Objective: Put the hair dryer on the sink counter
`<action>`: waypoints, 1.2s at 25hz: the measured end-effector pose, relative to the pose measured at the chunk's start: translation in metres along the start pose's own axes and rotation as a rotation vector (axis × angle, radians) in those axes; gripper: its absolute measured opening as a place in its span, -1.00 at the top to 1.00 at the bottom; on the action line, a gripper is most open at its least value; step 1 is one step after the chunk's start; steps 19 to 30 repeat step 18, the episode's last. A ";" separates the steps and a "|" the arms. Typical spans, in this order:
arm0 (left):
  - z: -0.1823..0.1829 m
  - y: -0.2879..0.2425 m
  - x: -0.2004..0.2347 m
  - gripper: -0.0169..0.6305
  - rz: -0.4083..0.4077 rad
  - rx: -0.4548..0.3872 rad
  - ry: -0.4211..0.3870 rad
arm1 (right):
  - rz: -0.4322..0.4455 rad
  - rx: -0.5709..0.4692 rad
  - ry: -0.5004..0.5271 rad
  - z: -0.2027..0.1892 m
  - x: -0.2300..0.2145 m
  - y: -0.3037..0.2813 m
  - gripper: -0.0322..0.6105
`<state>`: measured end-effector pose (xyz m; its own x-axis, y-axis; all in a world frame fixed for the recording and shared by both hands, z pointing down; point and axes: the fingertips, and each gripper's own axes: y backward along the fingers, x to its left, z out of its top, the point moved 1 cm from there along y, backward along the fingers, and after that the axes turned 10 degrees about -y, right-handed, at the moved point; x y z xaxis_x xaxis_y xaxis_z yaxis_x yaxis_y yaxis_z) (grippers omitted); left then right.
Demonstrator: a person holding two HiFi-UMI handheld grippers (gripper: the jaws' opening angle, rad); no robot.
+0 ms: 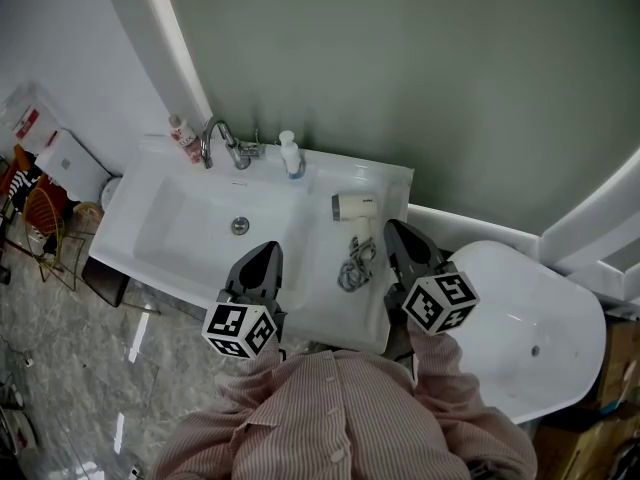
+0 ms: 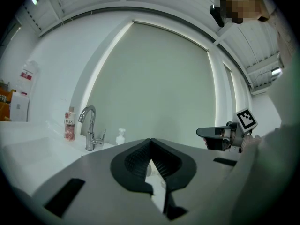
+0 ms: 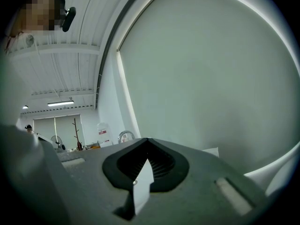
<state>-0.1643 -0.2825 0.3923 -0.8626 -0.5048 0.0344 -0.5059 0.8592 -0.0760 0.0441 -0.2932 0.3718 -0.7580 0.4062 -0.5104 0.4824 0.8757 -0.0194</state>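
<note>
A small white hair dryer point(image 1: 353, 206) lies on the white sink counter point(image 1: 318, 230), right of the basin, its grey cord point(image 1: 355, 264) coiled between the grey left gripper point(image 1: 268, 252) and right gripper point(image 1: 393, 228), both with jaws closed on nothing.

Faucet point(image 1: 217, 140) between pink bottle point(image 1: 183, 138) and pump bottle point(image 1: 290, 155), white bathtub point(image 1: 520, 308) nearby

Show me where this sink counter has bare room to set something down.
Bare: the sink counter at its back right corner behind the hair dryer, and the front strip below its coiled cord. The basin holds nothing. Crowded: the back ledge, with LUX bottle, faucet and pump bottle, and the right side where dryer and cord lie.
</note>
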 end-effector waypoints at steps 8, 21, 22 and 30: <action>-0.008 0.000 0.002 0.95 0.013 0.021 0.004 | -0.005 0.017 -0.024 -0.010 -0.006 -0.001 0.89; -0.012 -0.001 0.004 0.96 0.020 0.035 0.007 | -0.007 0.041 0.009 -0.017 -0.007 -0.004 0.89; -0.012 -0.001 0.004 0.96 0.020 0.035 0.007 | -0.007 0.041 0.009 -0.017 -0.007 -0.004 0.89; -0.012 -0.001 0.004 0.96 0.020 0.035 0.007 | -0.007 0.041 0.009 -0.017 -0.007 -0.004 0.89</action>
